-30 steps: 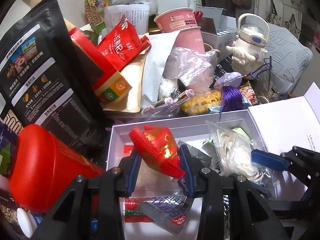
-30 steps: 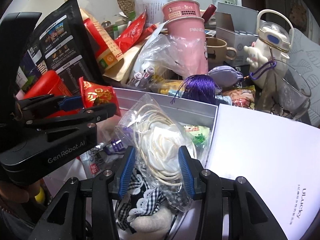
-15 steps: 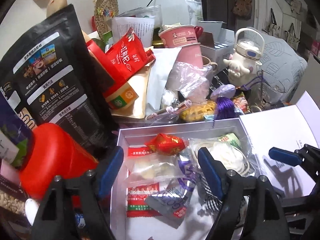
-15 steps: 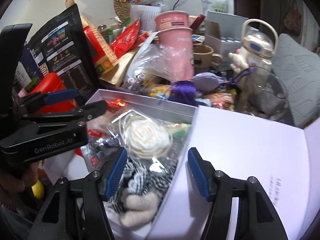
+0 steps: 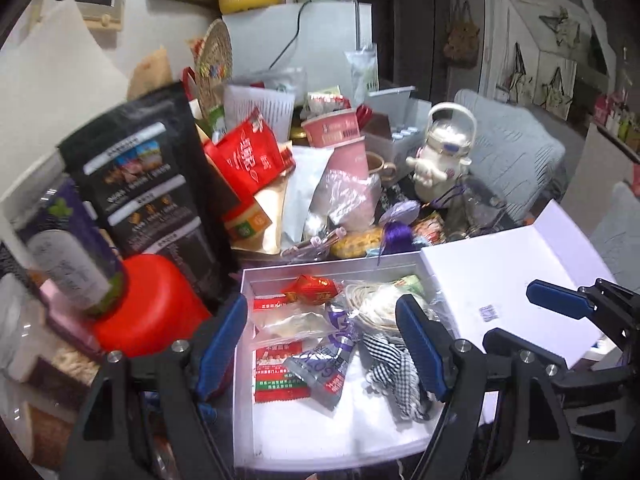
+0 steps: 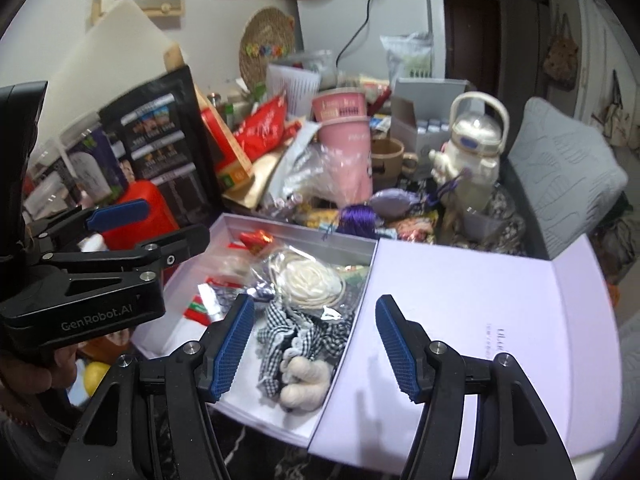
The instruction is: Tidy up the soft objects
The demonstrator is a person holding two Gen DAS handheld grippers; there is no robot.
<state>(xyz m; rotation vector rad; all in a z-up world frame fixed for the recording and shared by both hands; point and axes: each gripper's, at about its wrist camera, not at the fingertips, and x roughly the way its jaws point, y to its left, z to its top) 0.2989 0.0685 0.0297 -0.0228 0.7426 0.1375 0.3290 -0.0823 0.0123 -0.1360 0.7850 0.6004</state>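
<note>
Both the left gripper [image 5: 320,344] and right gripper [image 6: 314,346] hung empty, fingers apart, over the box [image 5: 248,400]; the lid [image 6: 460,320] probably needed closing next.

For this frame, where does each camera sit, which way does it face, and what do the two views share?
Left wrist: on the left gripper, looking down over the open white gift box; its own open blue-padded fingers and the right gripper show.
Right wrist: on the right gripper, facing the box's right half and white hinged lid; open fingers, left gripper, a hand show.
Shared: box, red foil pouch, bagged cream cord, black-and-white gingham cloth.
</note>
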